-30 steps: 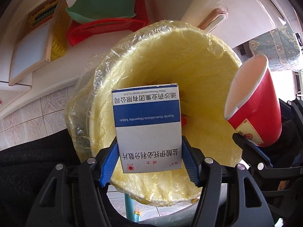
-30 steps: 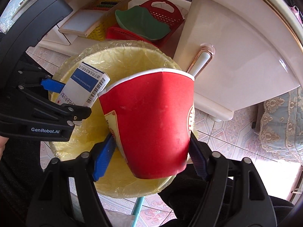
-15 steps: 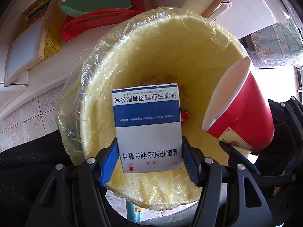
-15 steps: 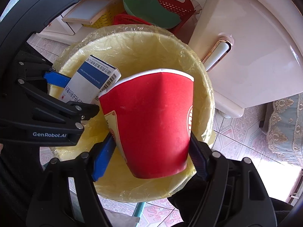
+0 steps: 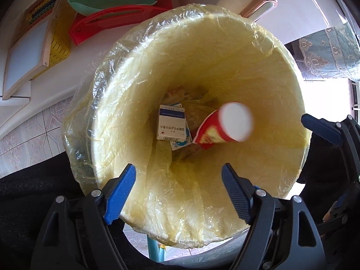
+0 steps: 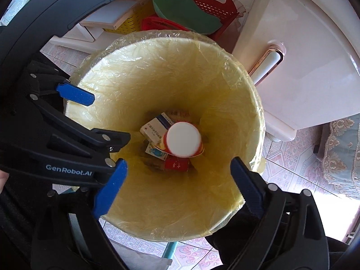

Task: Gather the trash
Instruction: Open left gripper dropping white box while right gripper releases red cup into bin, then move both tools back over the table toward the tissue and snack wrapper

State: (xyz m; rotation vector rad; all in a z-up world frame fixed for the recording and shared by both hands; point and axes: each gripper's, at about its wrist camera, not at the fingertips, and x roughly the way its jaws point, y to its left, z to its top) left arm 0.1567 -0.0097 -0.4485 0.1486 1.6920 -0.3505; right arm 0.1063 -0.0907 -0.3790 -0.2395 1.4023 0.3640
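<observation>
Patterned floor tiles [image 6: 299, 157] and a white cabinet [image 6: 303, 51] surround the bin [image 5: 290, 103], lined with a yellow bag, below you. Your left claw [image 5: 177, 193] and right claw [image 6: 177, 184] both hang over its mouth, jaws opening, nothing between them. Down at the bottom, the blue-and-white medicine box [image 5: 172, 124] lies just beside the red paper cup [image 5: 216, 132], which looks blurred, its white base facing up.

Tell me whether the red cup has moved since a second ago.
Yes. The red cup has left the opening right gripper and dropped down into the lined trash bin, bottom up.
</observation>
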